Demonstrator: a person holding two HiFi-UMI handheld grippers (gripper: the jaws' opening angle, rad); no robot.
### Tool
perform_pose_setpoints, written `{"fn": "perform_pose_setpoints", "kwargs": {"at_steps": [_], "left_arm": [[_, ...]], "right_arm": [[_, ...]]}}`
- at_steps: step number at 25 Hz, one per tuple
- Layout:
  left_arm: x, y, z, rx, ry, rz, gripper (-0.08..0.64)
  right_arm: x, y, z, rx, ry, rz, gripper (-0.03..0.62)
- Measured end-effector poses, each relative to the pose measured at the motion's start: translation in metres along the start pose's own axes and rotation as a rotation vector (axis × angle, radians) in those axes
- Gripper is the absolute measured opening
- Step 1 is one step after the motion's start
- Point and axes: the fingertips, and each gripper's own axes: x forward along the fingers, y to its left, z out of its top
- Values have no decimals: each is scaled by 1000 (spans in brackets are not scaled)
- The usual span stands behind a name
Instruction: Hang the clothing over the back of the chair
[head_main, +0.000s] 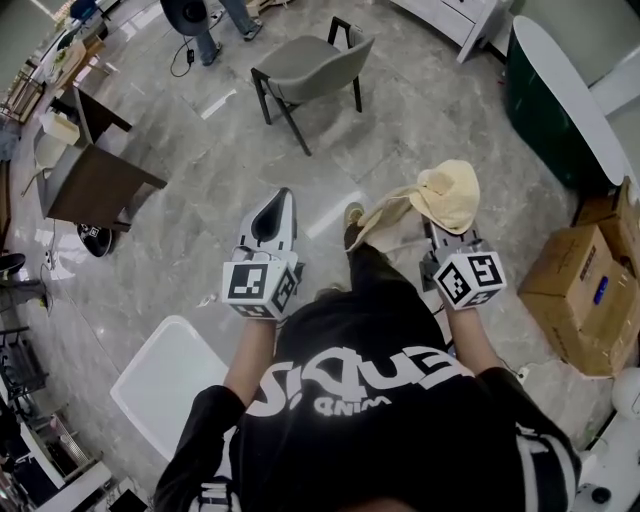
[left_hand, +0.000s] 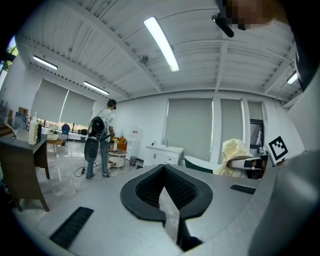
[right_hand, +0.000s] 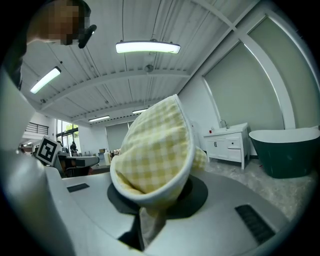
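Note:
The clothing (head_main: 447, 194) is a pale yellow checked cloth with a white hem. It bunches over the tip of my right gripper (head_main: 441, 226), which is shut on it; a strip hangs left toward the person's shoe. In the right gripper view the clothing (right_hand: 155, 150) fills the middle, pinched into the slit between the jaws of the right gripper (right_hand: 149, 220). My left gripper (head_main: 279, 198) is held level beside it, apart from the cloth. In the left gripper view the left gripper (left_hand: 163, 168) is shut with nothing in it. The grey chair (head_main: 318, 64) with black legs stands ahead on the marble floor, its back toward me.
A brown desk (head_main: 96, 186) stands at the left, and a white panel (head_main: 165, 385) lies on the floor beside me. Cardboard boxes (head_main: 583, 292) sit at the right, beyond them a dark green tub (head_main: 556, 101). A person (head_main: 213, 27) stands far off past the chair.

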Motion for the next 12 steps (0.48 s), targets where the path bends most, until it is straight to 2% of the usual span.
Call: {"fn": "perform_pose_setpoints", "kwargs": {"at_steps": [5, 12], "left_arm": [[29, 18, 5, 6, -4, 7, 15], [96, 54, 13, 13, 5, 17, 15]], "right_arm": [[36, -12, 3, 7, -10, 17, 61], [111, -42, 13, 23, -20, 41, 61]]}}
